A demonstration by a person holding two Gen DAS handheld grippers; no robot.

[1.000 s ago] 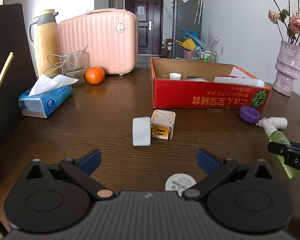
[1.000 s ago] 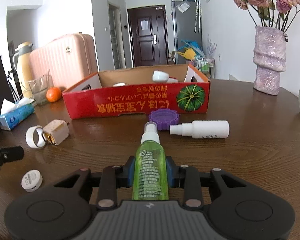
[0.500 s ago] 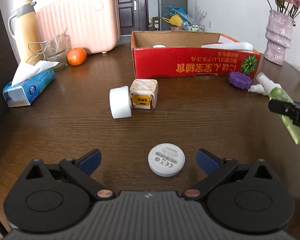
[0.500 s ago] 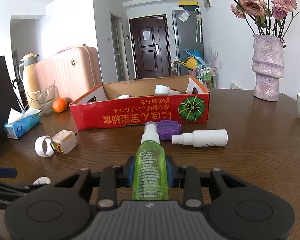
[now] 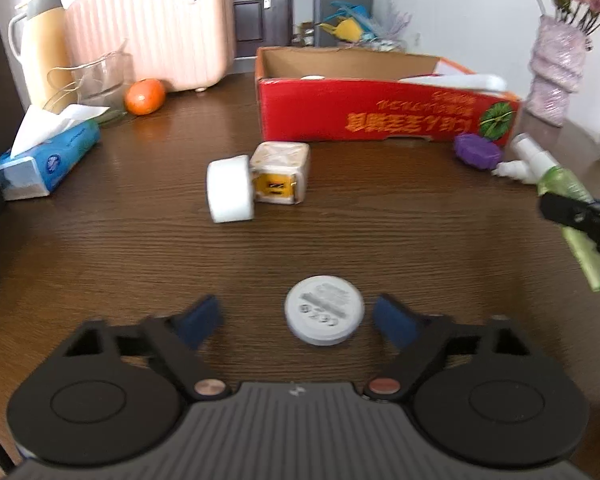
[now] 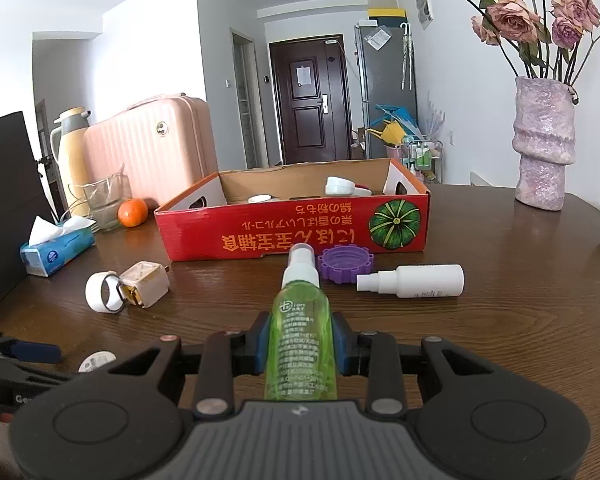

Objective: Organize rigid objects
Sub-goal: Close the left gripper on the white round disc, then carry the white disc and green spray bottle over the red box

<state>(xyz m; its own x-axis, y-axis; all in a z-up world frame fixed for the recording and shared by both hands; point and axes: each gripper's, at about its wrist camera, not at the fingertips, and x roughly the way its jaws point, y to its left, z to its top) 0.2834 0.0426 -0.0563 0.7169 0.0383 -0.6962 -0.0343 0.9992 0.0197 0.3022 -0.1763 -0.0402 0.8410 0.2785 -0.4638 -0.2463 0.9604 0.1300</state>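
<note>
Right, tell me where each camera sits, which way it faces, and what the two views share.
Left wrist: on the left hand-held gripper, angled down at the table; its own blue-padded fingers flank a white disc without touching it, having just been closing.
Right wrist: on the right hand-held gripper, facing the red box; its fingers are shut on the green spray bottle.
Shared: the red box, white disc, green spray bottle, purple cap, orange, and each other's hand-held gripper at the frame edge.
</note>
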